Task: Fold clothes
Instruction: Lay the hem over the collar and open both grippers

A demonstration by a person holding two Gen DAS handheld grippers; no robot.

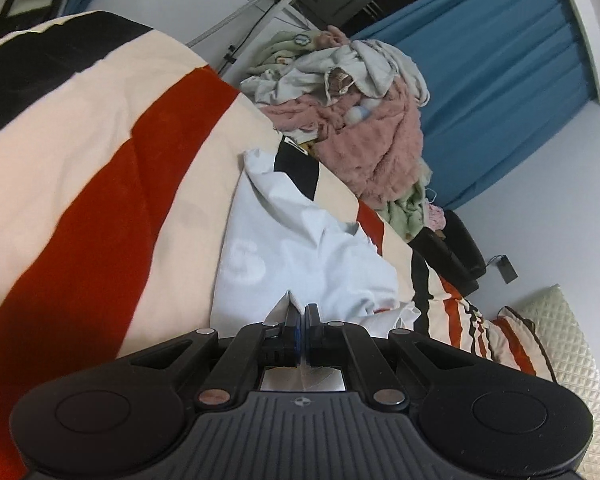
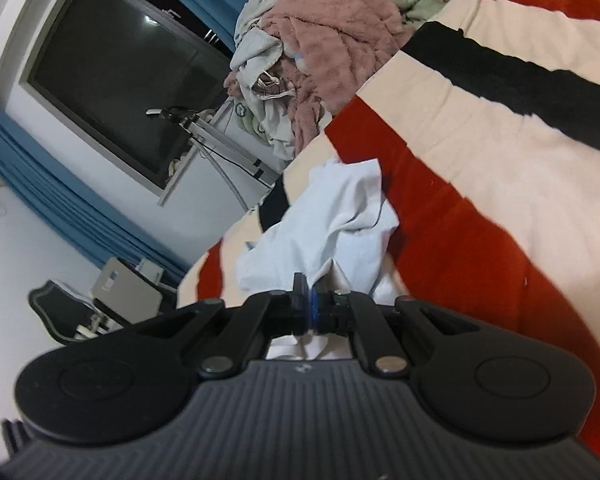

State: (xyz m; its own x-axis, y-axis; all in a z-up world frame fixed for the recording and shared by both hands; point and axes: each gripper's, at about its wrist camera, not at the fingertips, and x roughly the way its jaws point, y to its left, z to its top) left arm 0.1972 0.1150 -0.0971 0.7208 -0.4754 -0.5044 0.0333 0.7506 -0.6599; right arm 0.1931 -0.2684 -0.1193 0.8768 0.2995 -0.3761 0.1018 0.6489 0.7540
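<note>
My left claw (image 1: 302, 312) is pressed together on a corner of the pale blue shirt (image 1: 296, 248), a small peak of cloth standing up between its fingers. My right claw (image 2: 311, 294) is likewise pinched tight on the same shirt (image 2: 340, 216), with white-blue fabric bunched up between and behind its fingers.

The shirt lies rumpled on the bed, on a bedspread (image 1: 100, 152) with wide cream, red and black stripes. From my left side the shirt stretches away from the claw toward the far edge of the bed, with a faint pale print on its flat part. From my right side it is crumpled into folds and rises to a loose heap just ahead of the claw.

Beyond the shirt, at the bed's far edge, sits a pile of clothes (image 1: 352, 120): a fluffy pink garment with whitish and light green pieces on and around it. Behind the pile hang blue curtains (image 1: 500, 60). A quilted pillow (image 1: 568, 344) lies at the right of my left view.
</note>
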